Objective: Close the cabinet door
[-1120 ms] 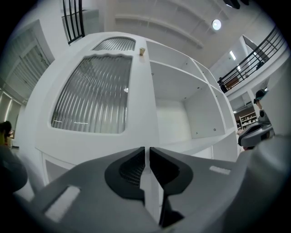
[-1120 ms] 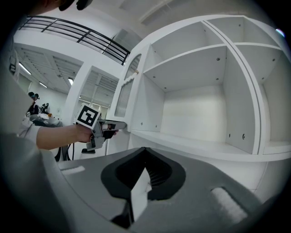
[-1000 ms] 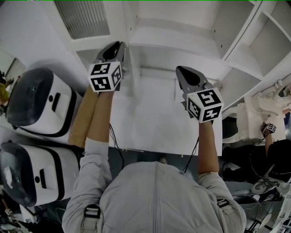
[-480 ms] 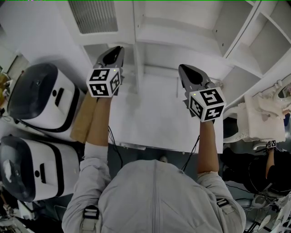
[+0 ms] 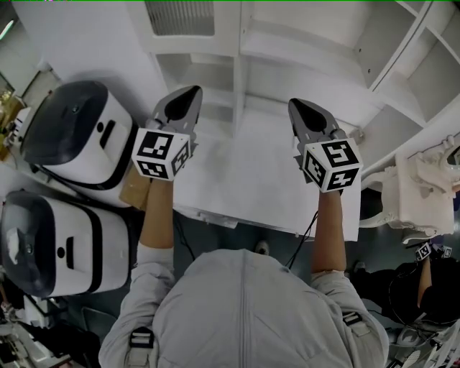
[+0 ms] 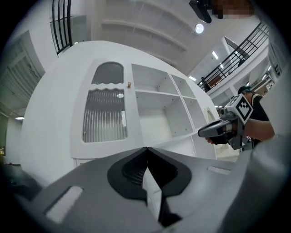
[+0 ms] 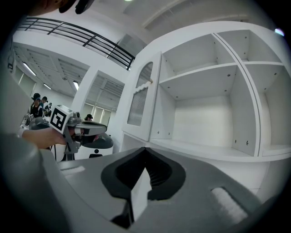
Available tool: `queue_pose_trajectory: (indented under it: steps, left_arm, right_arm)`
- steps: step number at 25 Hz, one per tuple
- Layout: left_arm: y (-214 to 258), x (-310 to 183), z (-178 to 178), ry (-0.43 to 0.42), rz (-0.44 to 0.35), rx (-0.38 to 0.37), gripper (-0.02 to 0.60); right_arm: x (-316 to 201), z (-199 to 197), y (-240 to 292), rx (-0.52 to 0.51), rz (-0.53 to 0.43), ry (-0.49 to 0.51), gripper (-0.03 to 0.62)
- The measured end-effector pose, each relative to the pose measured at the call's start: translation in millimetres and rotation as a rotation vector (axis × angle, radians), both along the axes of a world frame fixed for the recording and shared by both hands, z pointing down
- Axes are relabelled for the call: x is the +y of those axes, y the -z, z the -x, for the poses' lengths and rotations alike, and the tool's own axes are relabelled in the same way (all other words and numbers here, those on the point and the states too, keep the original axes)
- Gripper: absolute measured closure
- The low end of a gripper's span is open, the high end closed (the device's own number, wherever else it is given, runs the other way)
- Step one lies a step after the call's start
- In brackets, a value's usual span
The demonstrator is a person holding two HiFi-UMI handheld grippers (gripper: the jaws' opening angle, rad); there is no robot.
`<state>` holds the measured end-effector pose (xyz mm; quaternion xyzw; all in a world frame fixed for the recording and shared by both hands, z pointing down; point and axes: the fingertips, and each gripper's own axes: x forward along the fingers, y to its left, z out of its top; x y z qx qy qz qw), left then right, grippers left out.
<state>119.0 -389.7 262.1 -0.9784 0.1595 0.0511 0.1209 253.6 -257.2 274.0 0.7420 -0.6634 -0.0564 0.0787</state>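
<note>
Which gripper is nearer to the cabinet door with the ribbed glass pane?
Left. The left gripper is in front of the cabinet door, pointing toward it but not touching it. The right gripper is off to the door's right, facing the open shelves.

You have one white cabinet (image 6: pixel 54 113) before you, with one ribbed-glass door (image 6: pixel 104 116) on it. Left of the cabinet stand two rounded white-and-black machines: the nearer machine (image 5: pixel 79 136) and the farther machine (image 5: pixel 65 248).
</note>
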Motion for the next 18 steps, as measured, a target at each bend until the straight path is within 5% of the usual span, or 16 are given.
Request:
queue_pose_trajectory:
  steps: [18]
  left_arm:
    - [-4.0,24.1,75.9,0.108,-0.045,-0.015,0.566]
  right_arm:
    - [-7.4,57.8,-2.5,0.067,0.028,0.088,0.592]
